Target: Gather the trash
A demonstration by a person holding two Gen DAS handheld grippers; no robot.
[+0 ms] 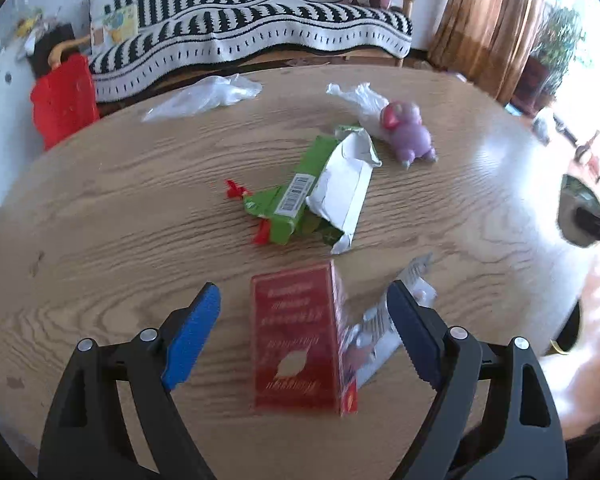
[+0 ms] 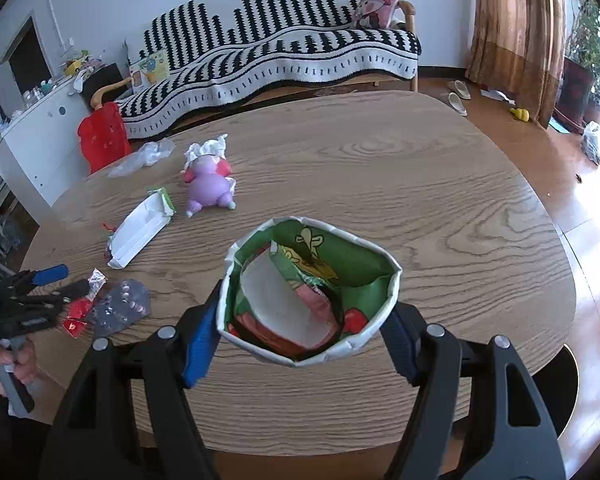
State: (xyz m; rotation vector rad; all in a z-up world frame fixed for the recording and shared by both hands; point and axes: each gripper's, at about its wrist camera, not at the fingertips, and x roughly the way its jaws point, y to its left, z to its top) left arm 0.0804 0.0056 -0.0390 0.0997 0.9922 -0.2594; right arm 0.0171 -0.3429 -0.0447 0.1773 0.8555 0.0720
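Observation:
My left gripper (image 1: 304, 304) is open, its blue fingers either side of a red box (image 1: 296, 340) lying on the wooden table (image 1: 120, 200), apart from it. A silver foil wrapper (image 1: 384, 320) lies against the box's right side. Beyond lie a green and white torn carton (image 1: 320, 188) and clear plastic bags (image 1: 208, 96). My right gripper (image 2: 300, 320) is shut on a green and white open-topped bag (image 2: 312, 288) with packaging inside, held above the table (image 2: 420, 184). The left gripper (image 2: 48, 284) shows at the far left of the right wrist view.
A purple pig toy (image 1: 410, 130) sits on a crumpled plastic bag behind the carton; it also shows in the right wrist view (image 2: 210, 188). A striped sofa (image 2: 280, 52) and a red bag (image 2: 102, 136) stand beyond the table's far edge.

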